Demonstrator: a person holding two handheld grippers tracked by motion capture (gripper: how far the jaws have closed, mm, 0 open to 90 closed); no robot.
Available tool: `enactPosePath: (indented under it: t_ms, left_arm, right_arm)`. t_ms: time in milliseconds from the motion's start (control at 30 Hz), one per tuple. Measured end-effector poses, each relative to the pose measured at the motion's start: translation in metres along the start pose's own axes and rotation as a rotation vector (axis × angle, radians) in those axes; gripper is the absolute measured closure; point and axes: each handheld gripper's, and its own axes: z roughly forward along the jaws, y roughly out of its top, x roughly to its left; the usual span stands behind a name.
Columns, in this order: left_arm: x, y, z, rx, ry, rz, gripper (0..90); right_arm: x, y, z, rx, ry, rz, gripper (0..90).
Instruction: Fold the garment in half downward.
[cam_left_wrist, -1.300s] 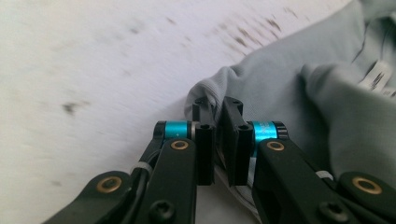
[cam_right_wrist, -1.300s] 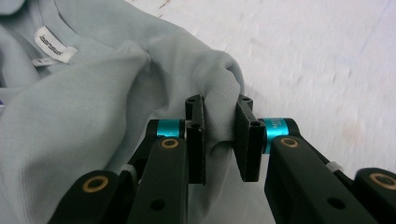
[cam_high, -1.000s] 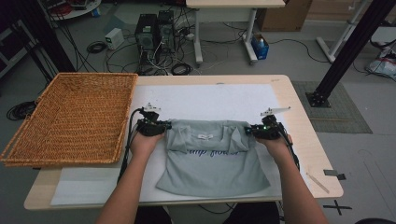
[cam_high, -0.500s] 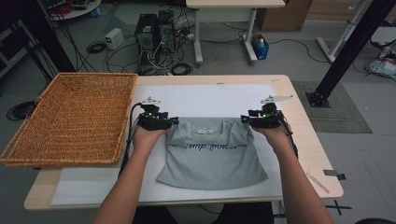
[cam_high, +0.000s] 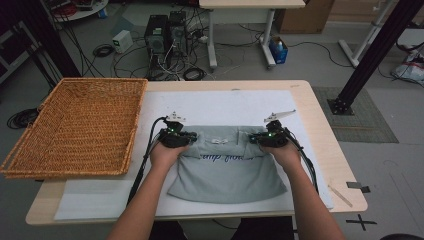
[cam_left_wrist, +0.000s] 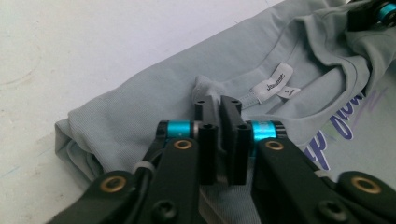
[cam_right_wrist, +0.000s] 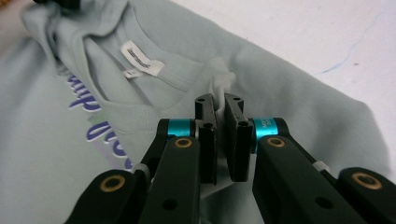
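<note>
Since the earlier frames, both claws have been carried a little up the frame in the high view, and the top edge of the grey T-shirt (cam_high: 227, 167) has been dragged with them, so that the garment now lies slightly further from the near edge of the worktop (cam_high: 320, 125). Within the last moments the jaws of both claws have been opening and then closing again on the cloth.

The left claw (cam_left_wrist: 218, 105) is seen closed, with a small fold of the shirt beside the collar pinched between its jaws. The right claw (cam_right_wrist: 218, 103) is closed in the same way on a small peak of cloth at the other side of the collar. The shirt is lying in the middle of the white mat (cam_high: 215, 107), folded in part, with the neck label (cam_left_wrist: 273, 80) turned upward and the printed lettering (cam_right_wrist: 86, 109) below it. The wicker basket (cam_high: 75, 125) stands at the left of the frame, apart from the shirt.

Only a little cloth is held in each claw, so it is judged that a pinch may slip out if the shirt is lifted or pulled quickly. If one side is released alone, the garment would be hanging crooked and the fold would be lost. If the claws are drawn apart too strongly, the collar could be stretched. A carry toward the basket might also catch the loose lower hem on the basket rim.
</note>
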Motion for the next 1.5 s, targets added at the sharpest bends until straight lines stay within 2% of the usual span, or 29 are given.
enactPosePath:
  t_ms: [133, 267, 433, 633, 733, 767, 800, 833, 867, 967, 1033, 1067, 1133, 1233, 1300, 1333, 1367, 1400, 1433, 1500]
  left_arm:
    - [-0.011, -0.001, -0.013, -0.036, -0.013, 0.028, 86.6]
    - [-0.028, -0.014, -0.033, -0.084, -0.028, 0.026, 86.6]
    - [-0.056, -0.046, -0.055, -0.101, -0.023, 0.02, 86.5]
    - [-0.085, -0.089, -0.077, -0.11, -0.024, -0.003, 86.4]
    - [-0.094, -0.106, -0.084, -0.112, -0.019, -0.006, 86.0]
    - [-0.096, -0.11, -0.084, -0.114, -0.016, -0.012, 82.3]
    - [-0.097, -0.113, -0.084, -0.104, -0.009, -0.025, 74.0]
    - [-0.097, -0.115, -0.085, -0.095, -0.001, -0.036, 62.5]
    - [-0.096, -0.115, -0.086, -0.093, 0.003, -0.043, 55.7]
    - [-0.09, -0.11, -0.096, -0.136, 0.023, -0.048, 50.7]
    - [-0.082, -0.104, -0.101, -0.159, 0.047, -0.069, 48.8]
    - [-0.078, -0.101, -0.102, -0.159, 0.054, -0.075, 47.5]
    - [-0.072, -0.096, -0.101, -0.159, 0.064, -0.087, 46.3]
    - [-0.065, -0.093, -0.095, -0.148, 0.076, -0.095, 44.3]
    - [-0.062, -0.092, -0.089, -0.139, 0.073, -0.104, 43.0]
    - [-0.061, -0.092, -0.086, -0.134, 0.077, -0.105, 42.8]
    - [-0.059, -0.091, -0.084, -0.134, 0.082, -0.104, 42.6]
    - [-0.058, -0.091, -0.082, -0.136, 0.077, -0.108, 42.5]
    - [-0.056, -0.09, -0.08, -0.133, 0.079, -0.108, 42.5]
    - [-0.052, -0.086, -0.077, -0.131, 0.085, -0.104, 42.4]
  right_arm:
    - [0.003, -0.009, -0.017, -0.051, 0.0, 0.007, 86.2]
    - [0.017, -0.022, -0.036, -0.104, 0.006, -0.004, 86.2]
    - [0.047, -0.046, -0.054, -0.103, -0.002, -0.059, 86.1]
    - [0.085, -0.085, -0.067, -0.101, 0.002, -0.057, 86.1]
    - [0.096, -0.104, -0.075, -0.093, -0.003, -0.054, 86.0]
    - [0.098, -0.109, -0.078, -0.09, -0.006, -0.058, 85.7]
    - [0.099, -0.113, -0.081, -0.094, -0.008, -0.063, 82.9]
    - [0.099, -0.116, -0.083, -0.097, -0.012, -0.057, 73.3]
    - [0.096, -0.118, -0.086, -0.102, -0.014, -0.041, 65.6]
    - [0.084, -0.115, -0.1, -0.165, -0.049, 0.006, 58.0]
    - [0.073, -0.11, -0.108, -0.208, -0.062, 0.046, 57.1]
    - [0.069, -0.108, -0.108, -0.208, -0.071, 0.052, 57.1]
    - [0.065, -0.104, -0.101, -0.179, -0.056, 0.057, 57.0]
    - [0.064, -0.107, -0.08, -0.103, -0.055, 0.048, 56.6]
    - [0.063, -0.111, -0.067, -0.054, -0.042, 0.054, 58.6]
    - [0.063, -0.113, -0.062, -0.03, -0.026, 0.054, 63.8]
    - [0.065, -0.115, -0.061, -0.039, -0.044, 0.033, 72.6]
    - [0.065, -0.115, -0.061, -0.038, -0.042, 0.02, 77.7]
    - [0.064, -0.115, -0.062, -0.035, -0.041, 0.025, 83.6]
    - [0.06, -0.113, -0.068, -0.05, -0.063, 0.019, 86.4]
